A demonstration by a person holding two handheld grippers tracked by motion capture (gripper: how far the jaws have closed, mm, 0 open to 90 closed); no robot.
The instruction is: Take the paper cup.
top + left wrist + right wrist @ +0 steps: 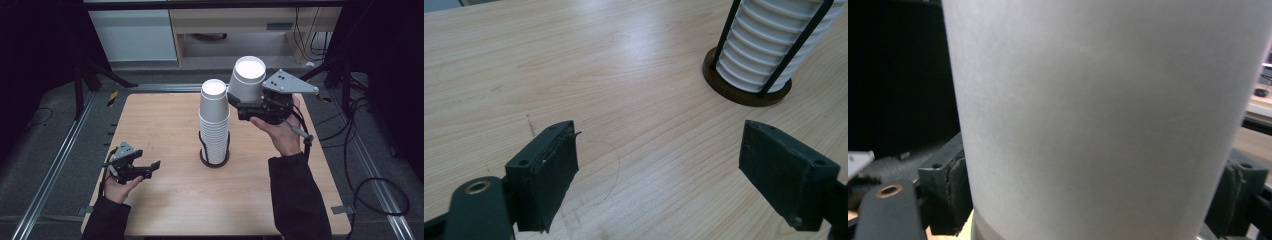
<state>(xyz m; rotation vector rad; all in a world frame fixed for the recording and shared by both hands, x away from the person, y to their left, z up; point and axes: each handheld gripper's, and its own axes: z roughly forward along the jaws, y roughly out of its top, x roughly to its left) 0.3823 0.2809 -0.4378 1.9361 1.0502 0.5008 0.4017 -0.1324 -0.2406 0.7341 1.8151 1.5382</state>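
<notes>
A tall stack of white paper cups point(214, 122) stands upside down in a black wire holder on a dark round base point(746, 92) at the table's middle. My right gripper point(246, 102) is raised to the right of the stack's top and is shut on a single white cup point(247, 79), held bottom-up and tilted. That cup point(1108, 120) sits close before the right gripper view's camera, with a black pad point(955, 190) pressed on each side. My left gripper point(150, 167) rests low near the table's front left, open with nothing between its pads point(551, 175).
The wooden table point(165, 200) has bare surface around the holder. Metal rails point(55, 165) run along both sides of it. Cables point(370, 185) lie on the floor to the right. A white cabinet point(132, 35) stands behind.
</notes>
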